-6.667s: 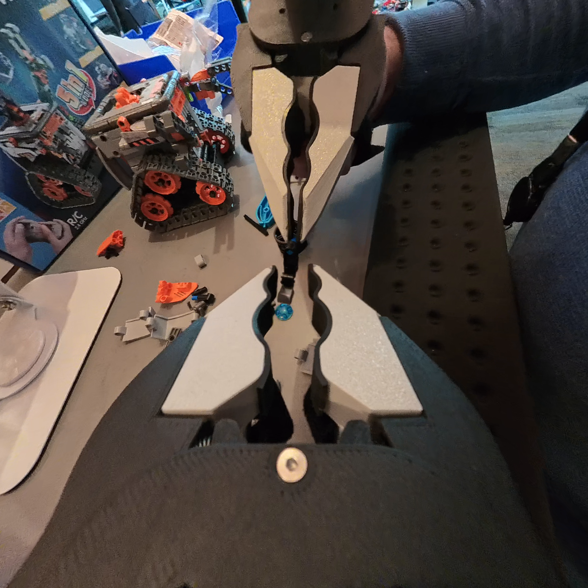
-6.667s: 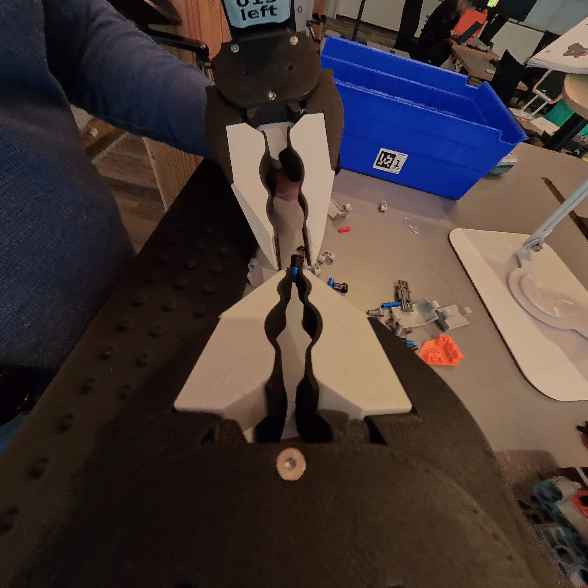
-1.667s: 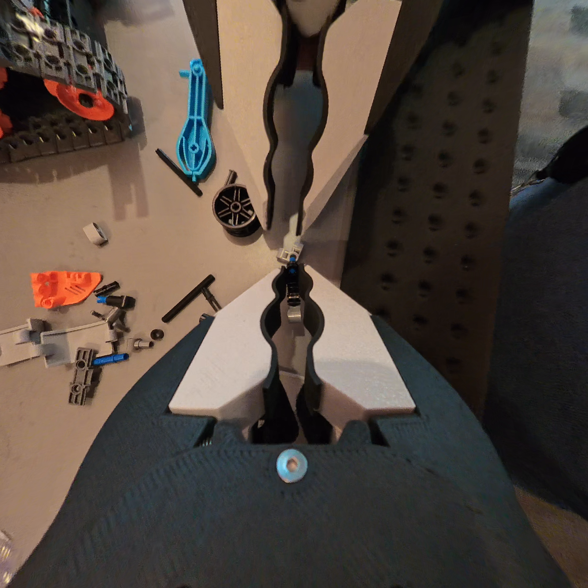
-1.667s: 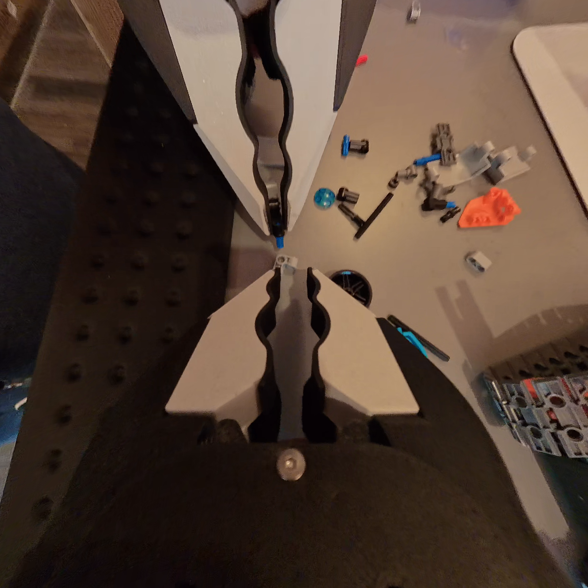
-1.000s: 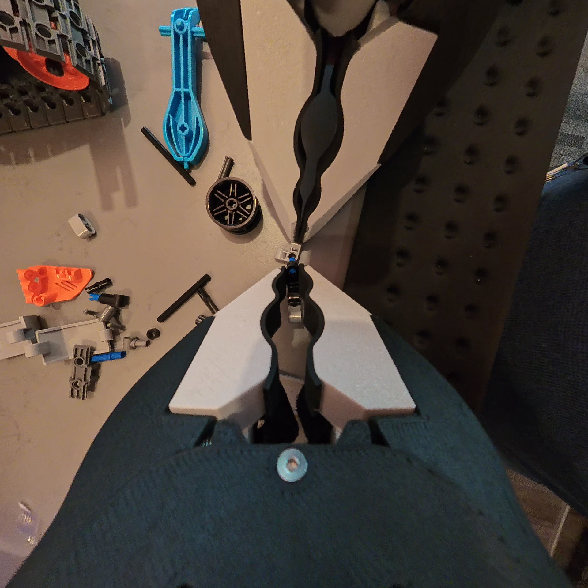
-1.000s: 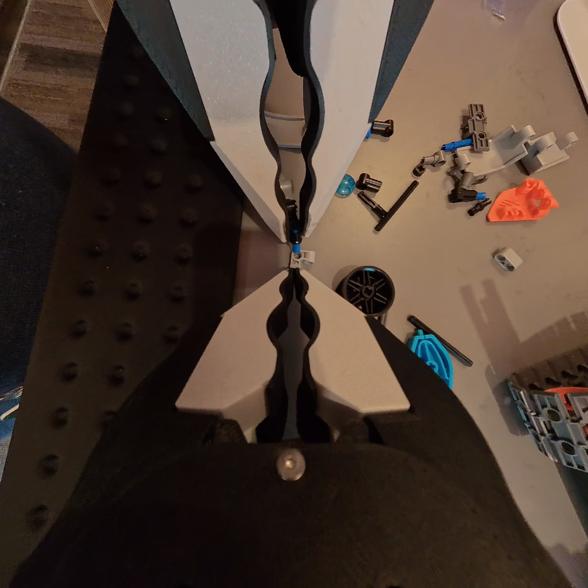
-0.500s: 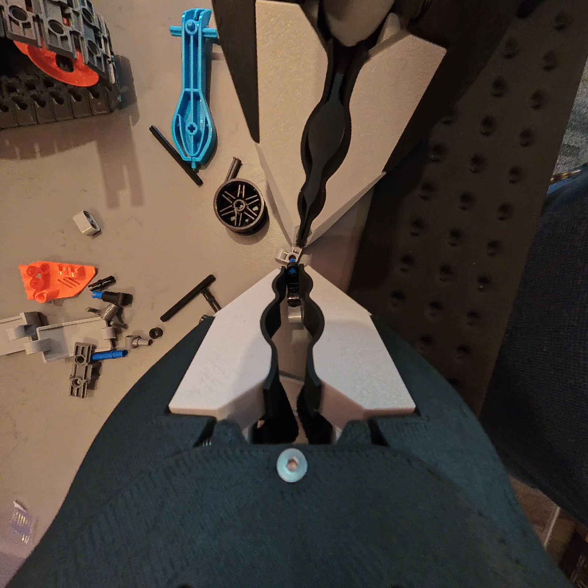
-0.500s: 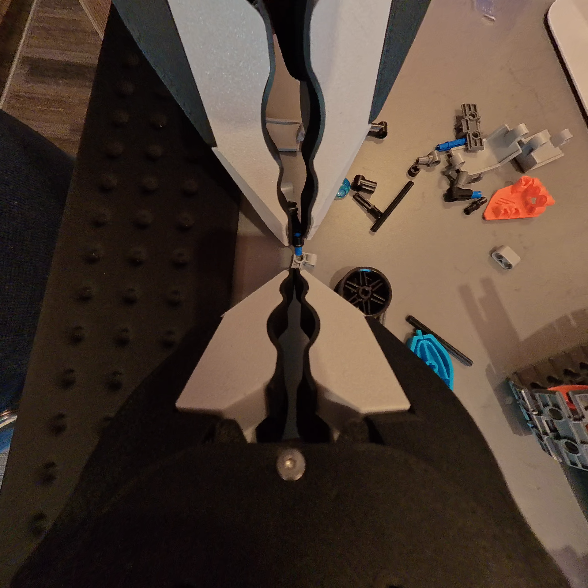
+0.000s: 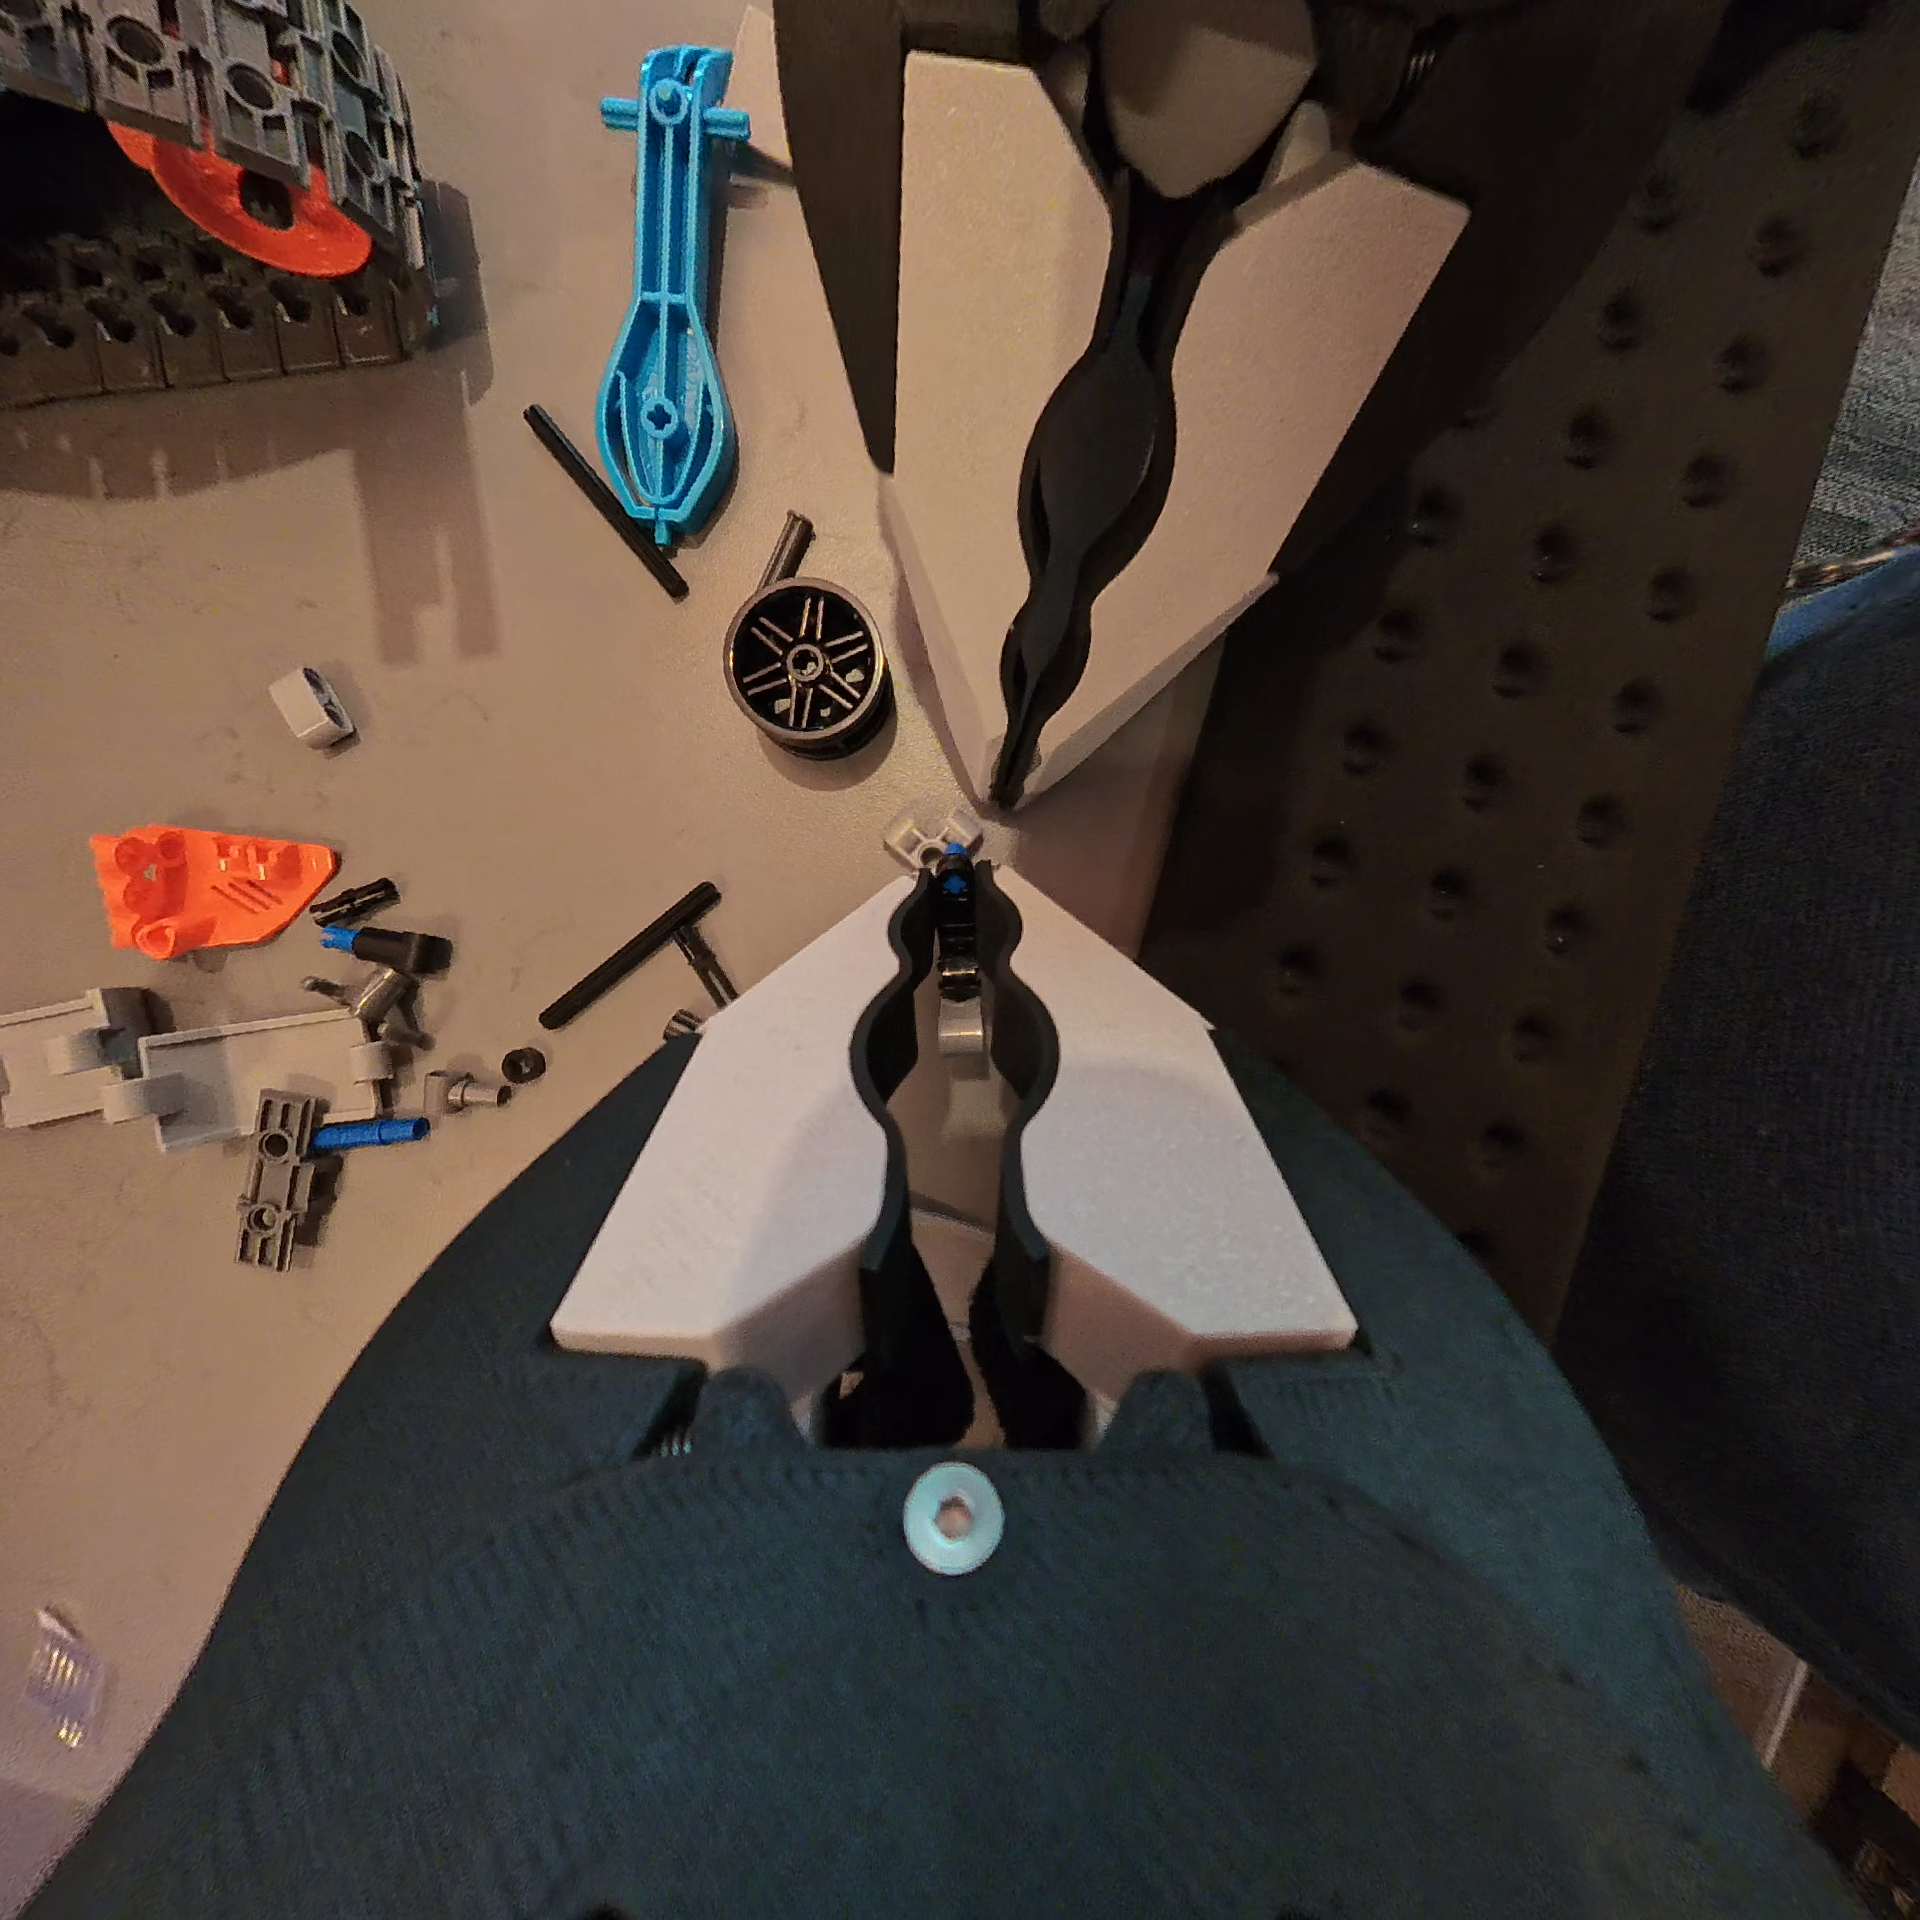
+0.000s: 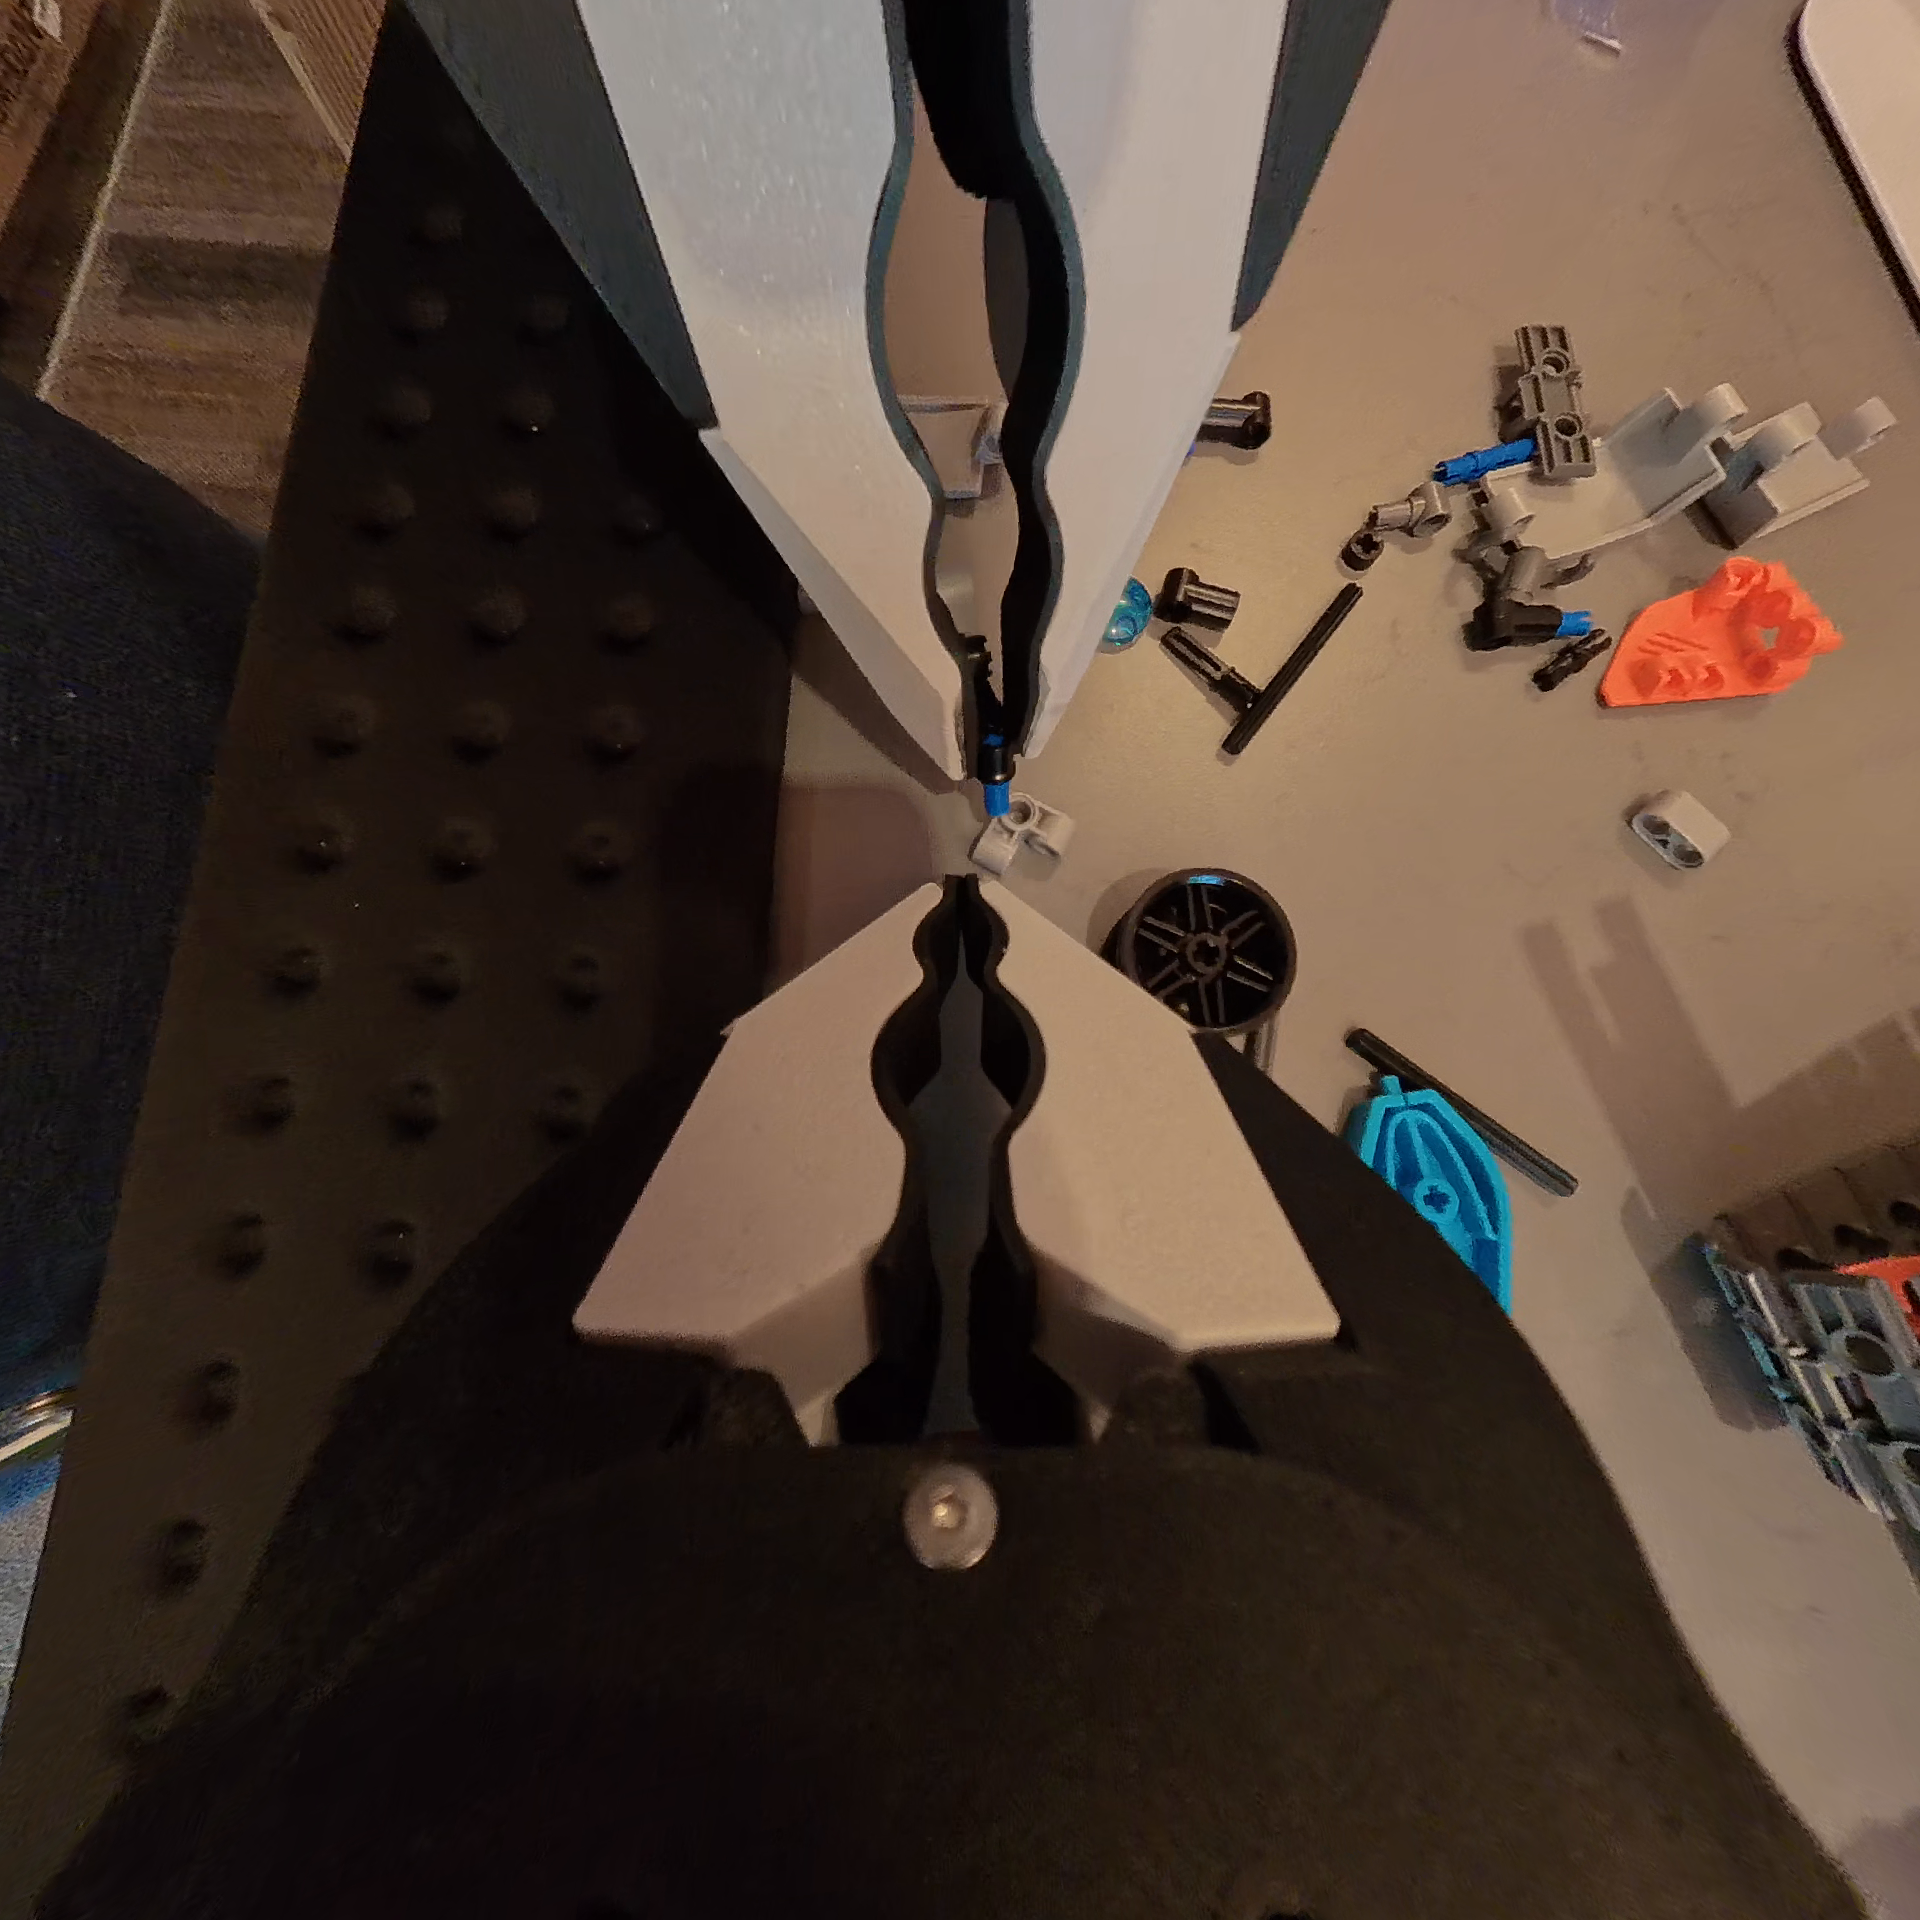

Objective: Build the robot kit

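My left gripper [image 9: 951, 883] is shut on a small black piece with a blue pin [image 9: 953, 891] at its front; a grey part [image 9: 966, 1029] hangs behind it between the fingers. A small light-grey connector [image 9: 928, 831] sits tilted on the pin's tip. In the right wrist view the connector [image 10: 1023, 831] and the pin [image 10: 992, 798] lie just beyond my right gripper [image 10: 961, 883], whose jaws are pressed together. I cannot tell whether its tips touch the connector. The two grippers face each other tip to tip, low over the grey table [image 9: 520, 790].
A black wheel [image 9: 808, 665] lies just left of the tips. A blue lever tool [image 9: 665, 343], black axles, an orange panel [image 9: 208, 883] and grey parts [image 9: 187, 1060] lie left. A tracked model [image 9: 208, 156] stands far left. A black studded mat [image 9: 1507, 727] lies right. Only a small space, under 4 cm, lies between the two pairs of fingers. From the right gripper's tips to the black wheel [image 9: 808, 665] is close to 4 centimetres. Seen from the right wrist view [image 10: 1202, 944] as well.
The right gripper closed at the grey connector and brought it onto the blue pin. Since half a second ago the connector has tilted sideways, and the right tips sit beside it.
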A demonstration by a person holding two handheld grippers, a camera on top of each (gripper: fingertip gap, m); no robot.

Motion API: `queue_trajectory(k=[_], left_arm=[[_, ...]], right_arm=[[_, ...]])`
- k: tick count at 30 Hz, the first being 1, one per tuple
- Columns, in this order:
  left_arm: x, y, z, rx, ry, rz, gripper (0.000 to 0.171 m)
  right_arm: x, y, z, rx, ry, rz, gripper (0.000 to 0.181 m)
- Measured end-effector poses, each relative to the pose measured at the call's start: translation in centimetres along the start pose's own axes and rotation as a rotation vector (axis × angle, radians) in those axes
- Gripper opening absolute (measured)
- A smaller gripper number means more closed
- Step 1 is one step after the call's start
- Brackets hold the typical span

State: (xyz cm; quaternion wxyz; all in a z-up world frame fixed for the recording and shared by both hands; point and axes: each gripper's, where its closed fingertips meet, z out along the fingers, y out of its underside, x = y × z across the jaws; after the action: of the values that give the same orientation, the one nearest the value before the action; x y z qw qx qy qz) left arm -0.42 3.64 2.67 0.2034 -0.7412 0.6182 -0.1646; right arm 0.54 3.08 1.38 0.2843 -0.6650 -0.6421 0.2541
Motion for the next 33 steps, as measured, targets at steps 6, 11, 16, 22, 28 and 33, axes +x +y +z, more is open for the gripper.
queue_trajectory(k=[6, 11, 16, 22, 28, 33], left_arm=[[0.0, 0.1, 0.0, -0.012, -0.012, 0.004, 0.005], [-0.3, 0.1, 0.1, -0.028, -0.025, 0.013, 0.005], [-0.4, 0.5, 0.5, -0.071, -0.028, 0.025, 0.005], [-0.4, 0.4, 0.5, -0.114, -0.043, 0.058, 0.005], [-0.5, 0.3, 0.6, -0.142, -0.029, 0.070, 0.005], [-0.7, 0.3, 0.6, -0.194, -0.038, 0.103, 0.004]], right_arm=[[-0.1, 0.2, 0.1, -0.009, -0.009, 0.006, 0.000], [0.0, 0.2, 0.1, -0.004, -0.009, 0.010, 0.000], [-0.1, 0.2, 0.2, -0.008, -0.009, 0.008, 0.000], [0.0, 0.1, 0.1, 0.001, -0.002, 0.015, 0.000], [0.9, 0.0, 0.3, 0.002, 0.044, 0.049, 0.000], [0.9, -0.1, 0.4, 0.020, 0.036, 0.077, 0.000]])
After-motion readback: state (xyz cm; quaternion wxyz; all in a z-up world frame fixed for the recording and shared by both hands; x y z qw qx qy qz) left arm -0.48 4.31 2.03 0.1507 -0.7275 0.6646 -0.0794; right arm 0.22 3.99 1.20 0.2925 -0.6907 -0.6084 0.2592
